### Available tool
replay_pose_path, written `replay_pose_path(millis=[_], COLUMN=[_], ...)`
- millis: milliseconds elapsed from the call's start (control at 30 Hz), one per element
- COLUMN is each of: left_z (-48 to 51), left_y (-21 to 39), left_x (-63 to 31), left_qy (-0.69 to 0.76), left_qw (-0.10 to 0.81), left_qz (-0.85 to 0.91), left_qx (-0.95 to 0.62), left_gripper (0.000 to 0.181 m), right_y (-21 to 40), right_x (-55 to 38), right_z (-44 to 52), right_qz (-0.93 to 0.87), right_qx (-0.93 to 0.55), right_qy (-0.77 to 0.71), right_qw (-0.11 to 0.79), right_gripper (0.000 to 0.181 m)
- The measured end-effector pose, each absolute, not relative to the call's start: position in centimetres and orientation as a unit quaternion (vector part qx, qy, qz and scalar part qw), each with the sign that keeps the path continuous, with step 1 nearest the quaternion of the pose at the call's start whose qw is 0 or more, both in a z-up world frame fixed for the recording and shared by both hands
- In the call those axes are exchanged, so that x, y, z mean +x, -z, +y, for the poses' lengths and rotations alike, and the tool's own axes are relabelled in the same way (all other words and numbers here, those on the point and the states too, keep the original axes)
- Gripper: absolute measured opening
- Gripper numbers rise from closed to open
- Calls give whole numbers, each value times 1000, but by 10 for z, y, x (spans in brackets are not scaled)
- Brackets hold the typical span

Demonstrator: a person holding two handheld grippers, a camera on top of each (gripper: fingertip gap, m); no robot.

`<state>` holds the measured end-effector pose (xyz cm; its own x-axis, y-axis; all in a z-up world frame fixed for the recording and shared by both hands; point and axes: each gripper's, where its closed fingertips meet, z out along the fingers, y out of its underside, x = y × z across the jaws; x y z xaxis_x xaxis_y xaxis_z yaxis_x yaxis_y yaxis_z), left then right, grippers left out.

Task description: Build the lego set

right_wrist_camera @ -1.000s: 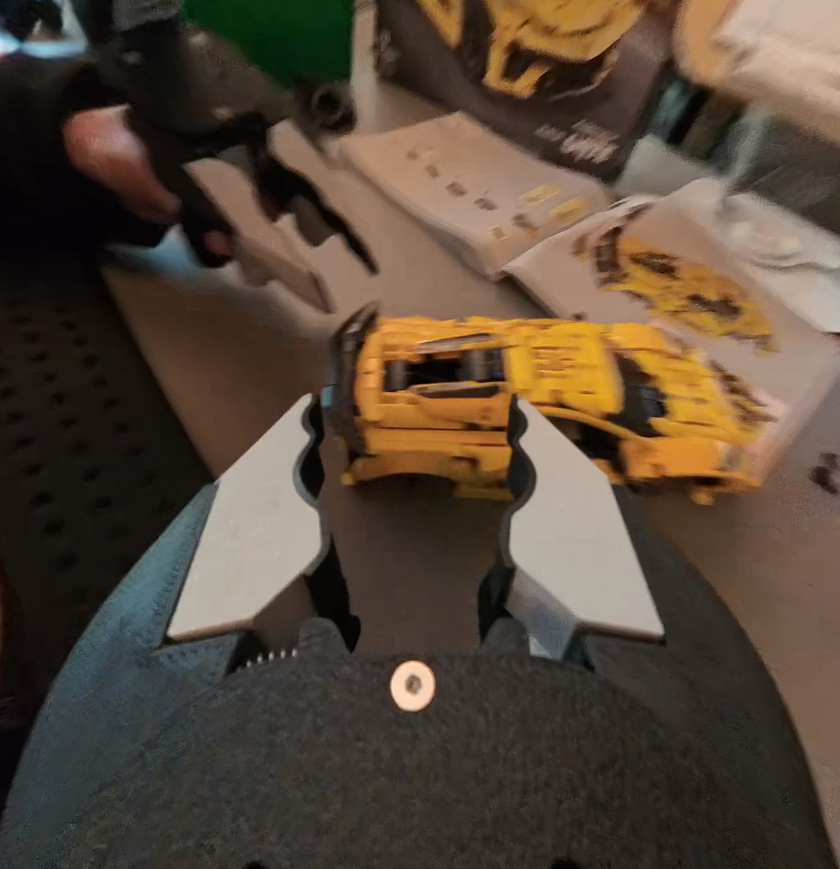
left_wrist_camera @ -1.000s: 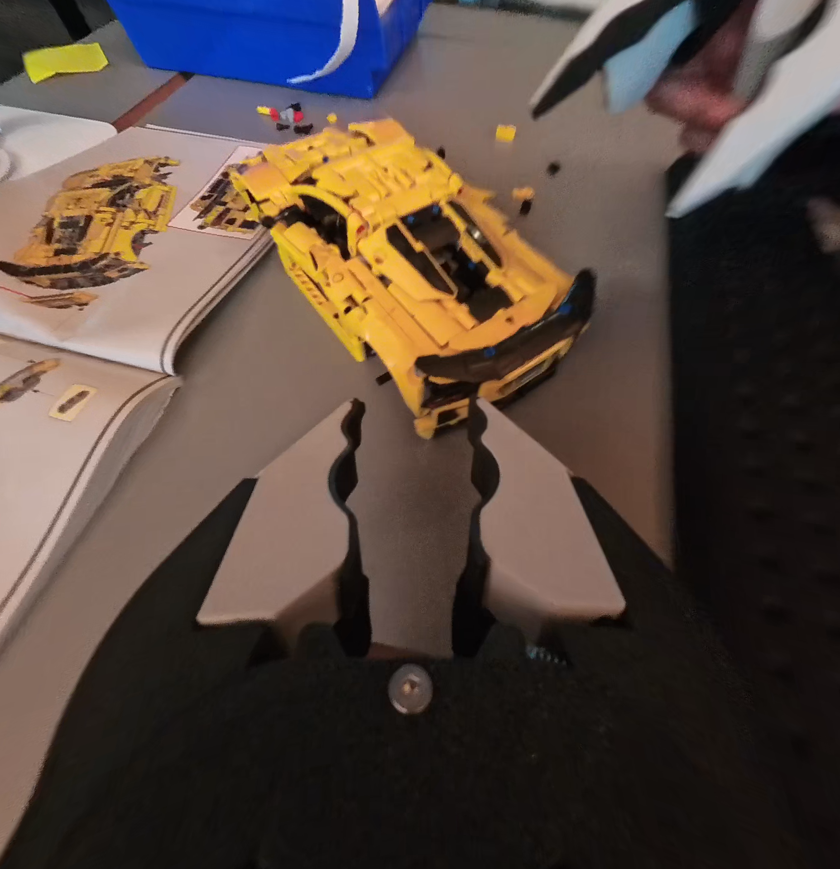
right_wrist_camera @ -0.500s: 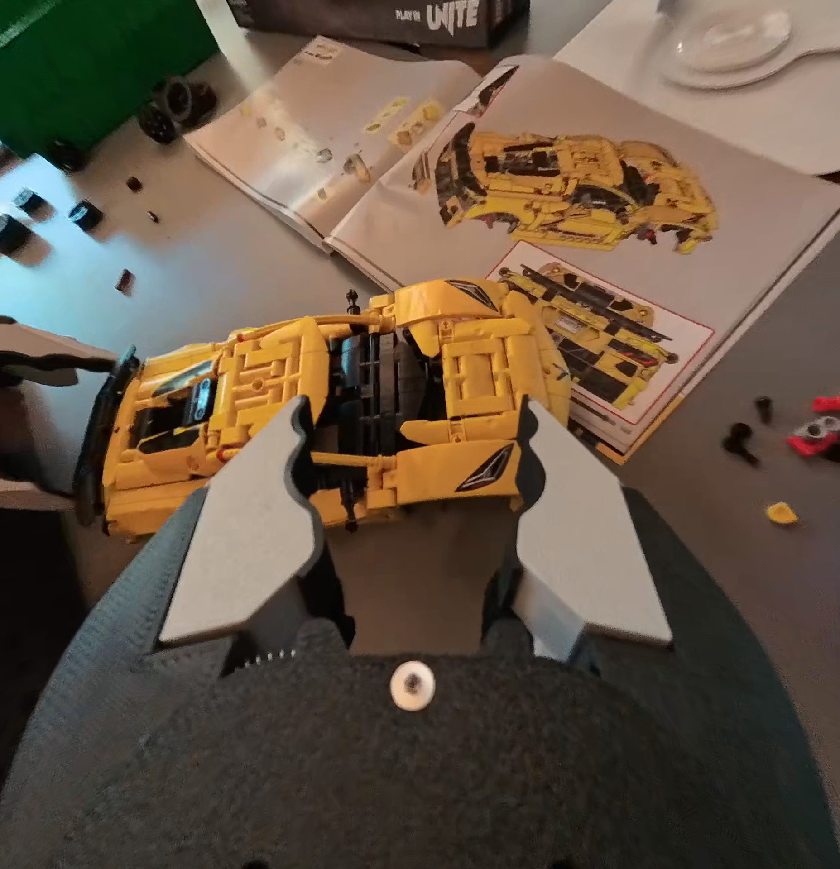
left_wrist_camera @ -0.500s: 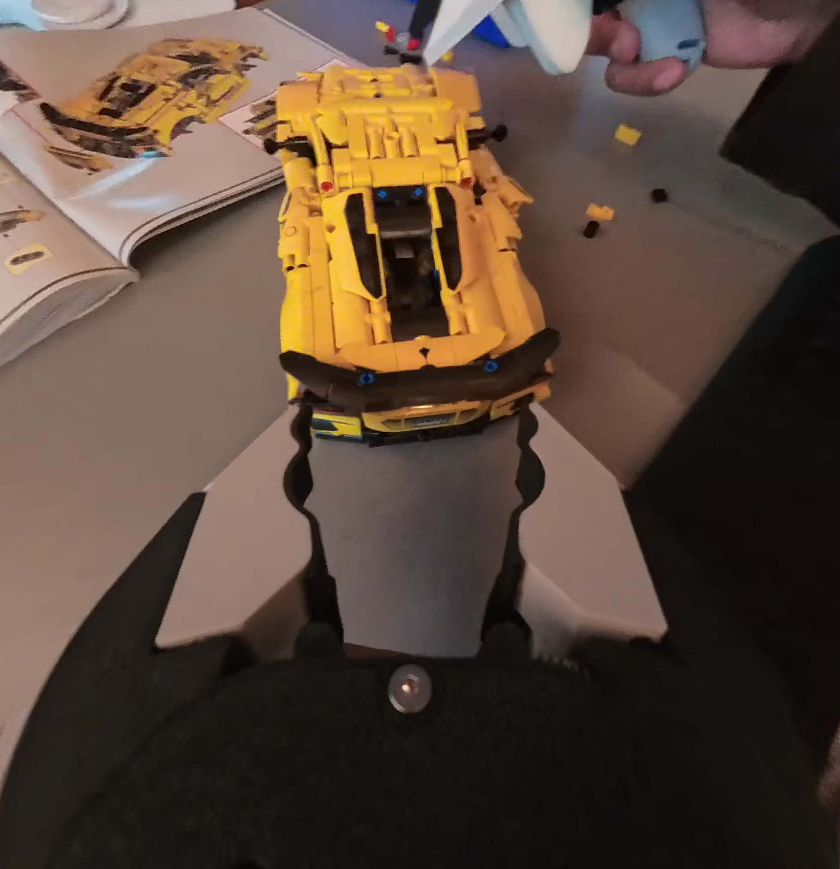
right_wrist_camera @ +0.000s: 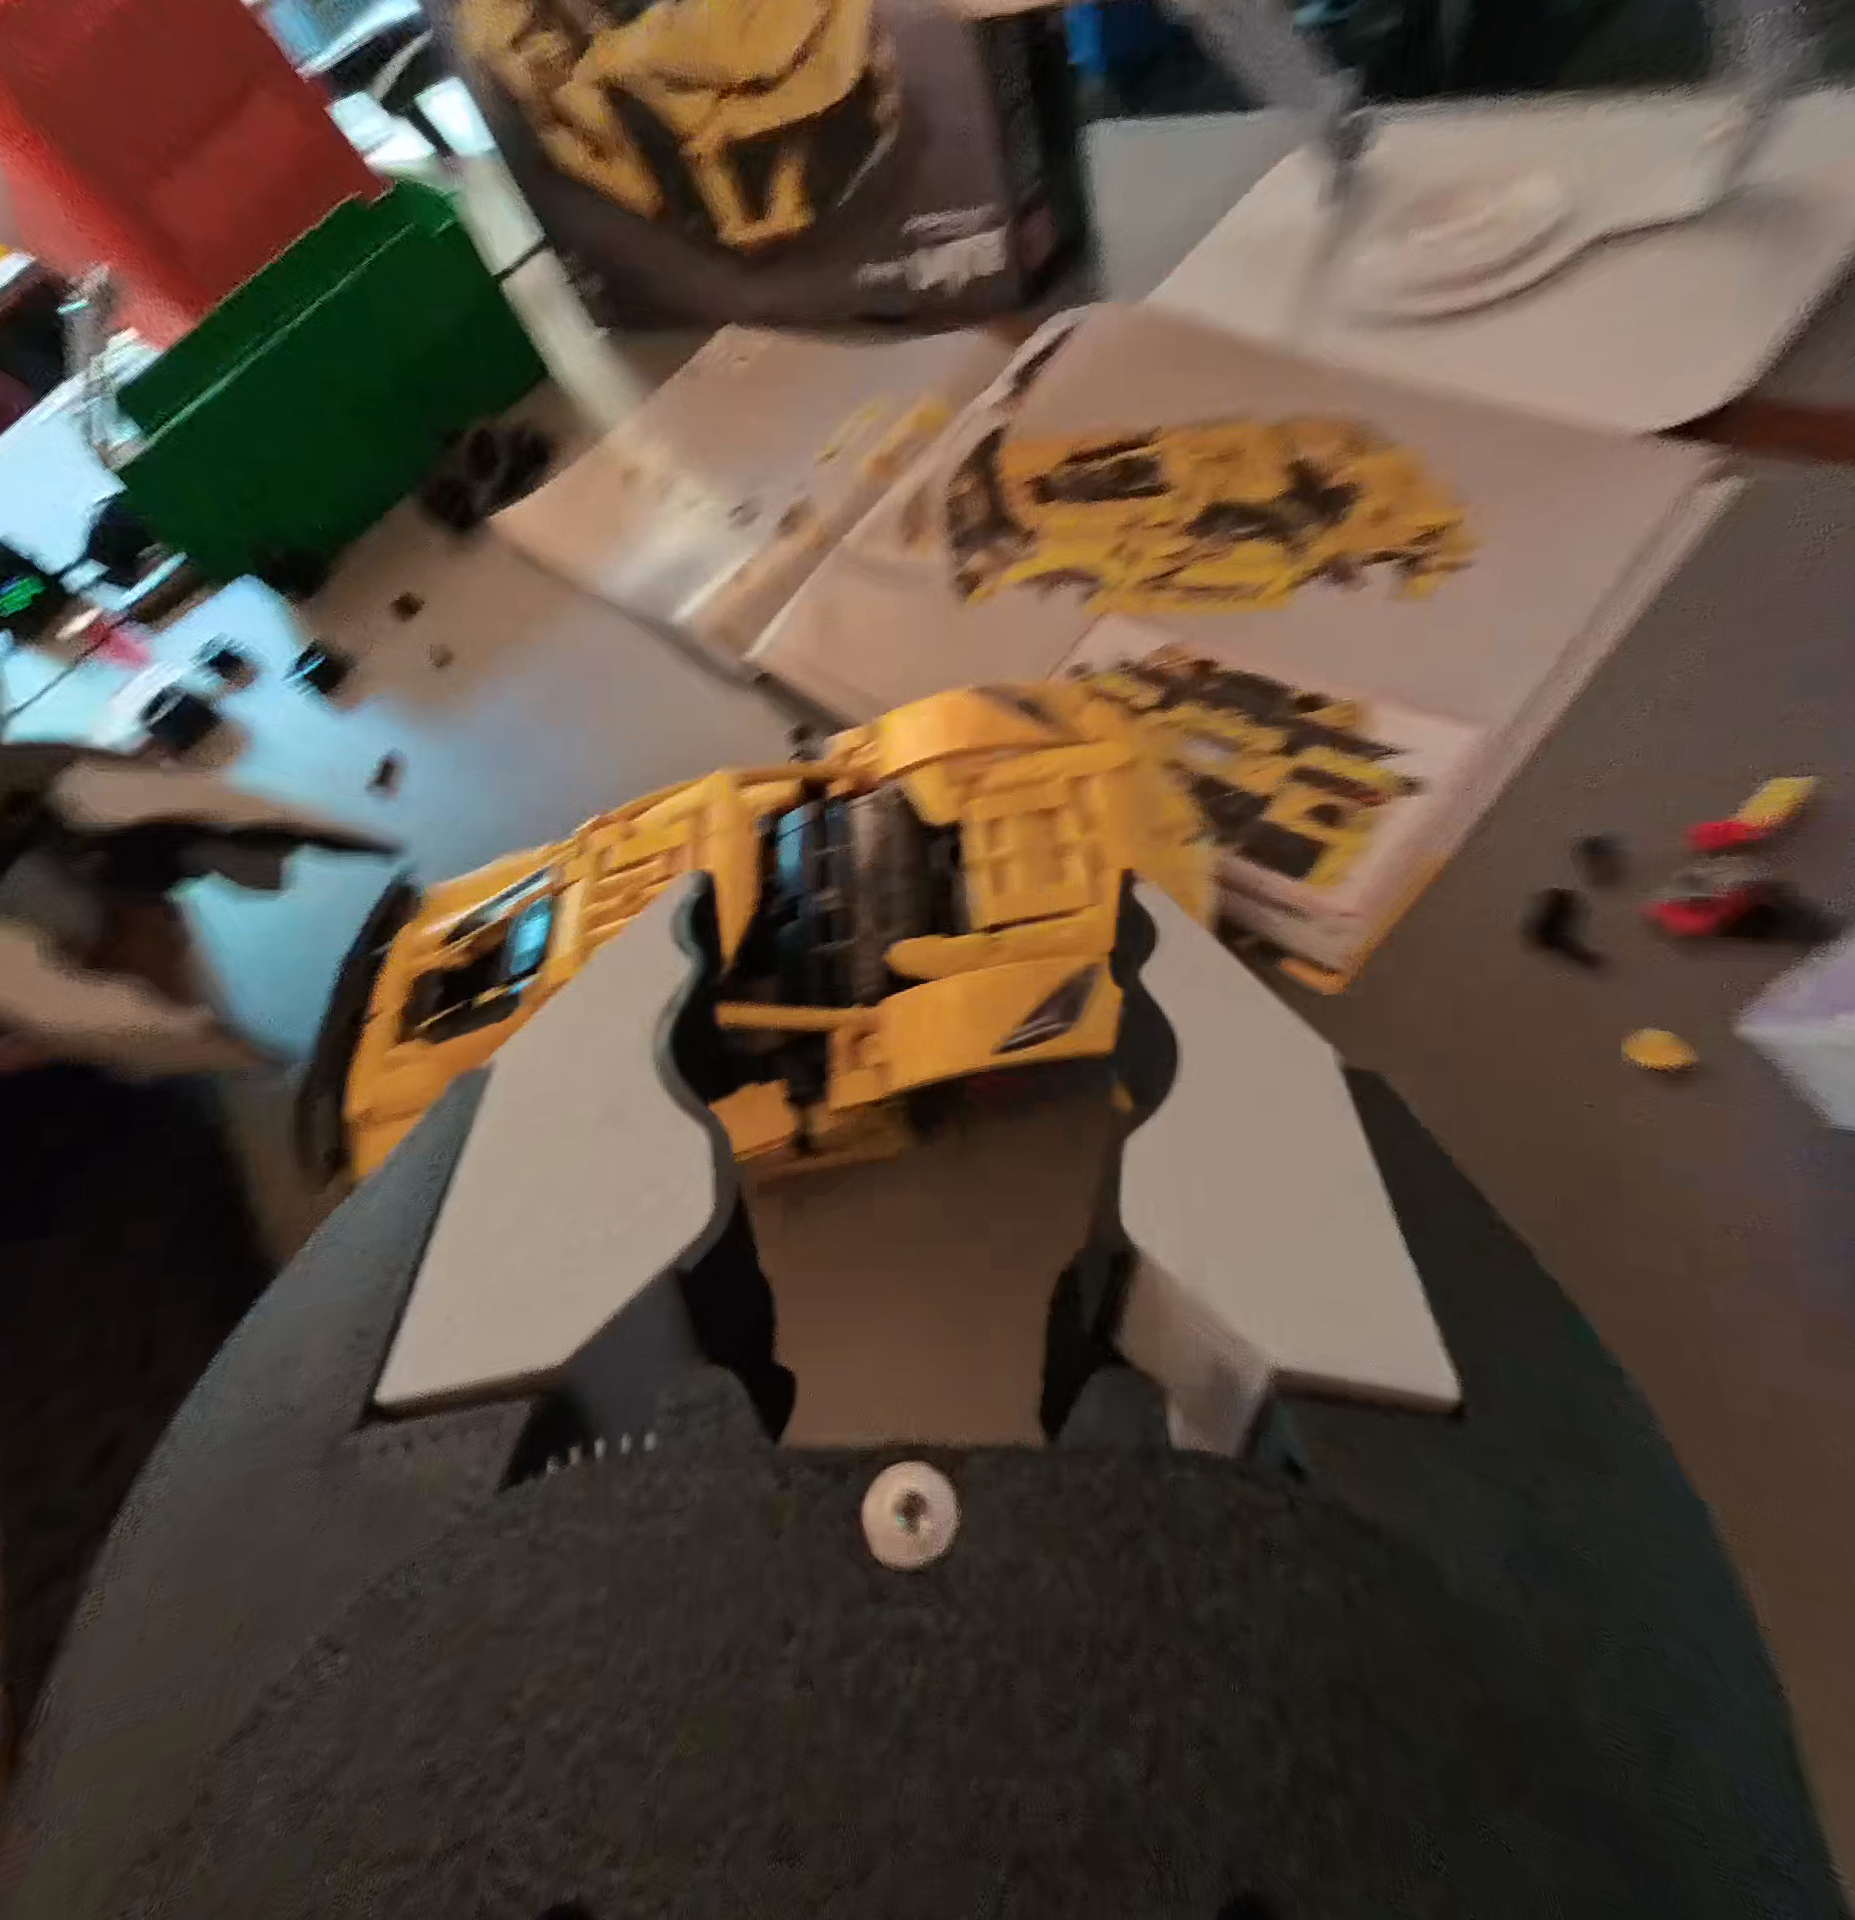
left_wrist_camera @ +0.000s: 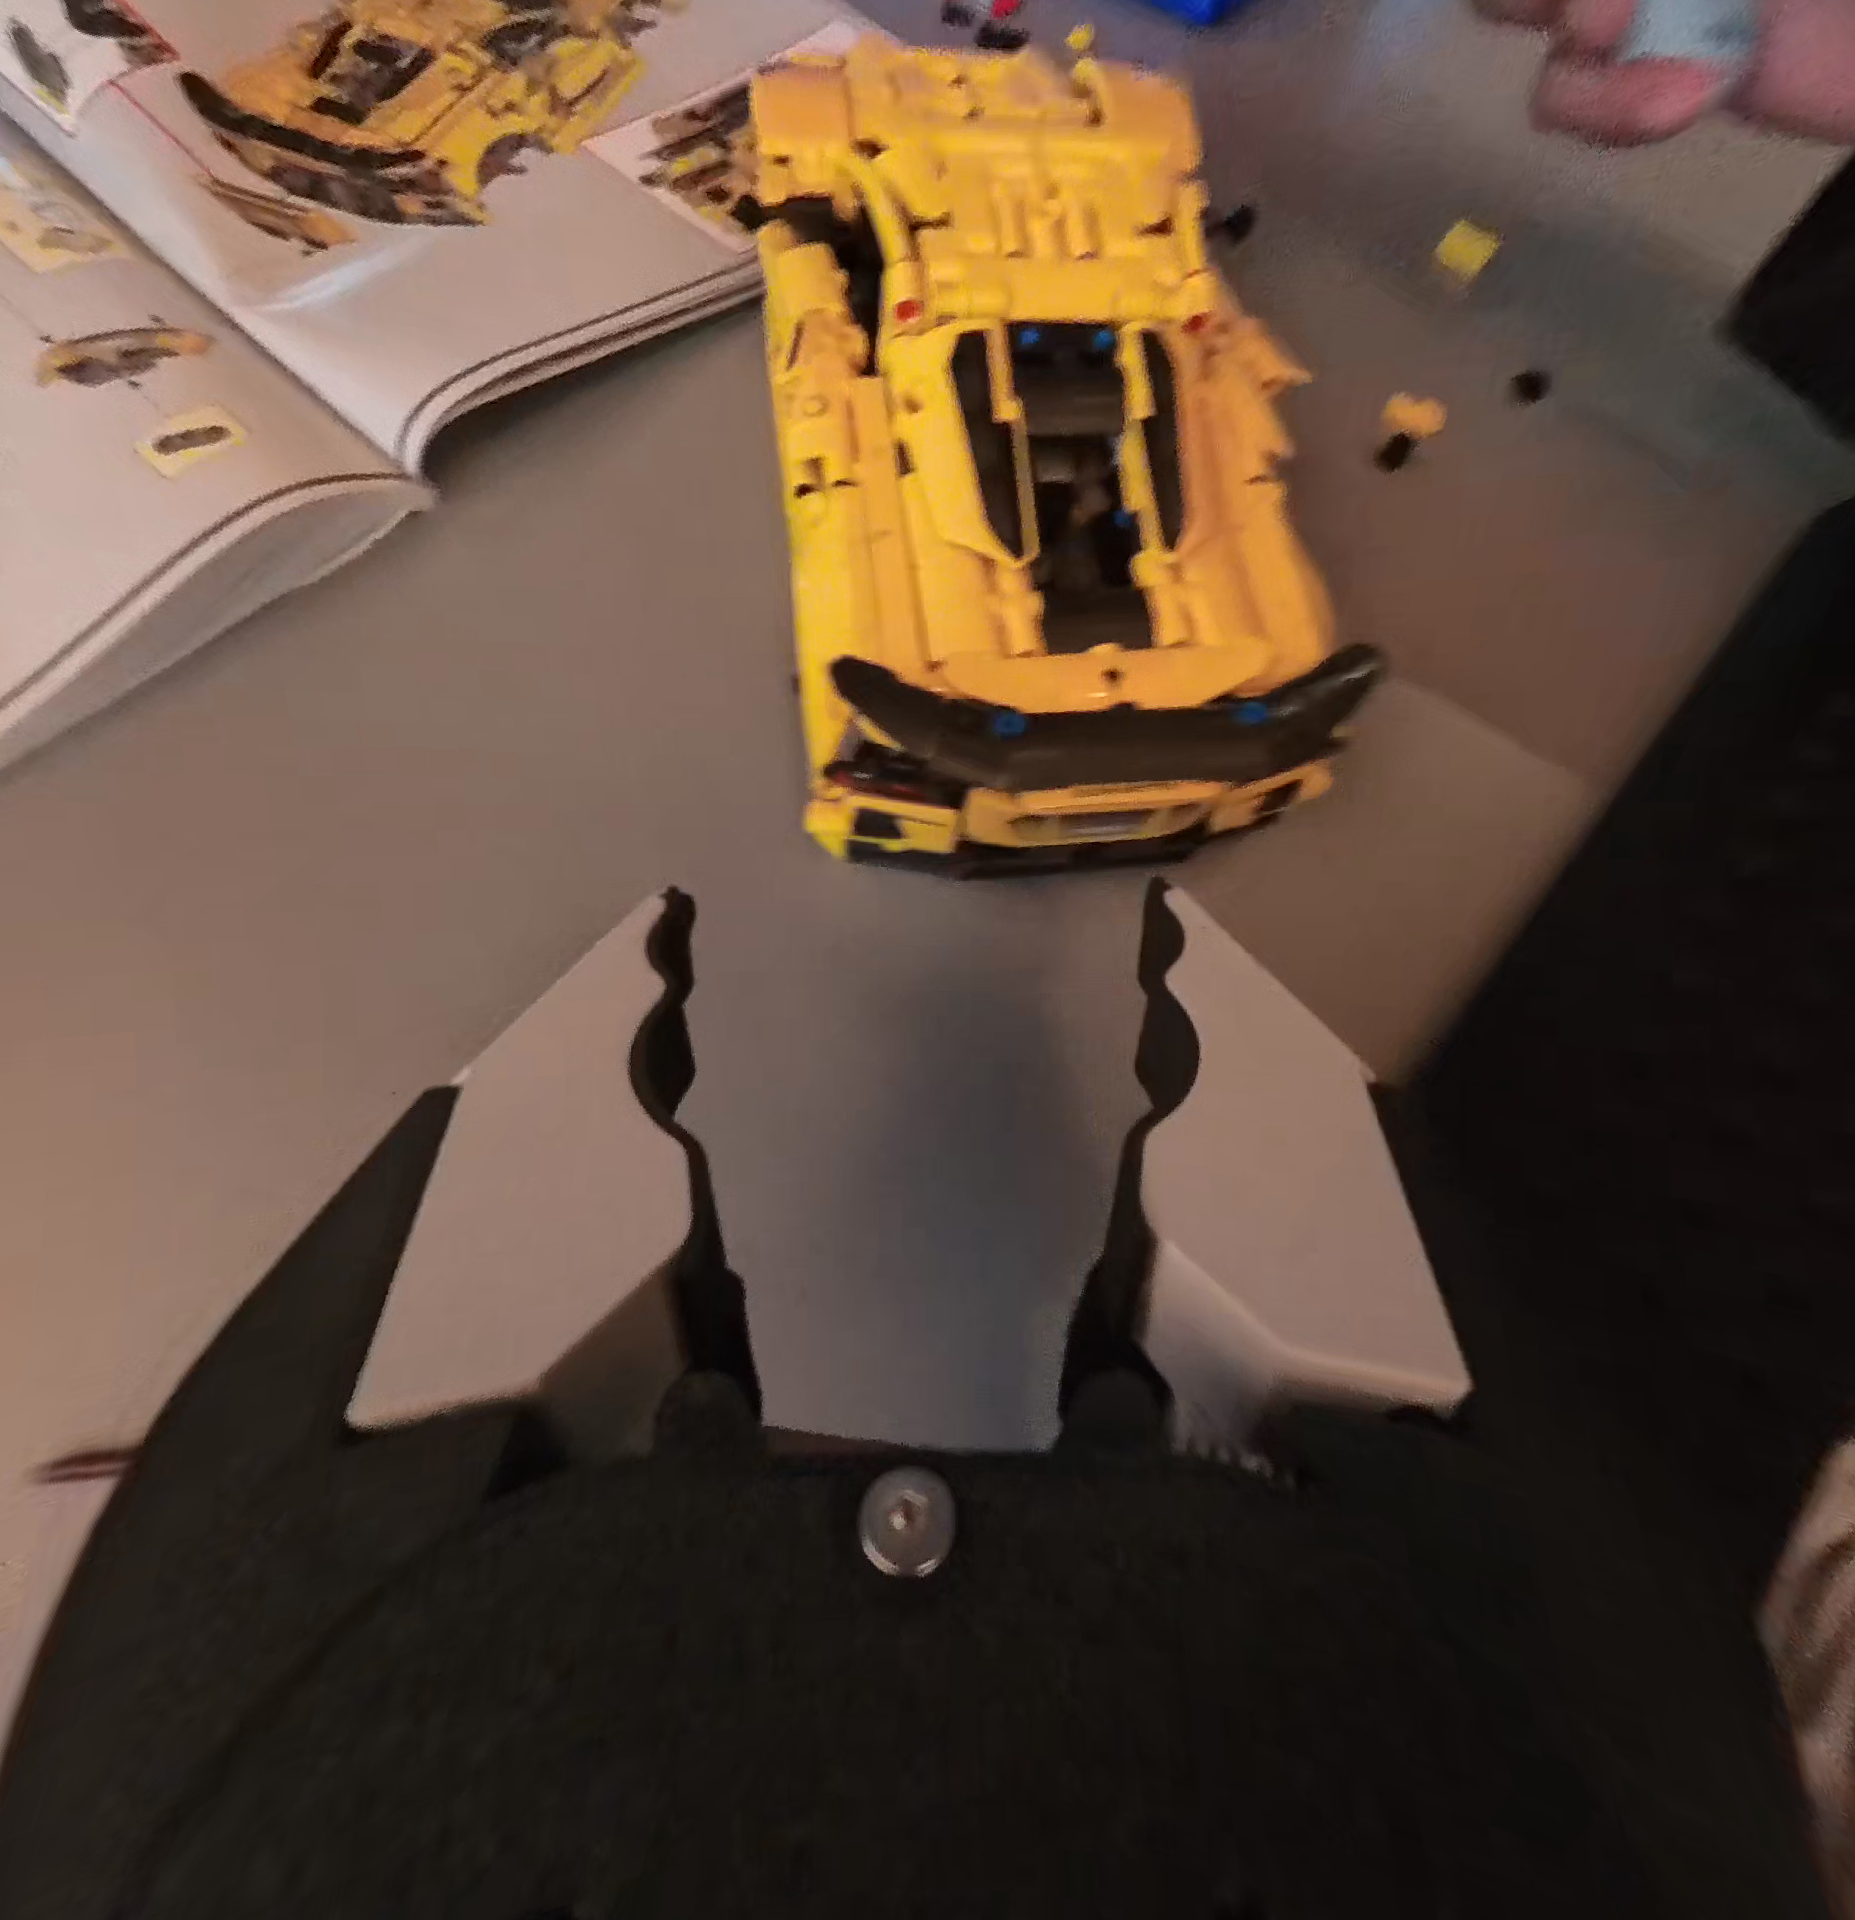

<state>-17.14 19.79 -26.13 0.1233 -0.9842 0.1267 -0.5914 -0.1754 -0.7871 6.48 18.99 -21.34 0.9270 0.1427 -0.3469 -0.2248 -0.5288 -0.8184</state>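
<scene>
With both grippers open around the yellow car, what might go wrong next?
1. The right gripper has its jaws open astride the yellow car; closing there may crush the loosely fitted panels.
2. The car overlaps the open instruction booklet, so a push could tilt it.
3. Loose pieces nearby could scatter.

We find a hobby or work table indoors: an open instruction booklet beside a printed set box, a green parts bin, loose bricks scattered about, and a red chair behind.
</scene>
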Motion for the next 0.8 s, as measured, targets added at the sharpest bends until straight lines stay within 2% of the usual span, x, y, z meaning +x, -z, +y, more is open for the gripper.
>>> replay_pose_path(millis=[100, 167, 333, 600, 800], left_z=[171, 164, 173, 225, 292], left_y=[251, 249, 257, 259, 257], left_x=[-158, -145, -133, -177, -205], left_qy=[379, 376, 330, 335, 319], left_qw=[302, 323, 341, 299, 296], left_qz=[532, 521, 534, 564, 573], left_qx=[-694, -695, -700, -693, -695], left_gripper=[91, 99, 100, 99, 86], right_y=[237, 256, 267, 263, 263], right_x=[83, 73, 57, 22, -32], right_z=[203, 208, 203, 158, 143], right_qz=[46, 40, 48, 65, 50], right_qx=[-879, -891, -892, -894, -903], right_qy=[-164, -188, -227, -265, -270], right_qw=[446, 411, 387, 355, 331], right_gripper=[103, 109, 111, 107, 106])
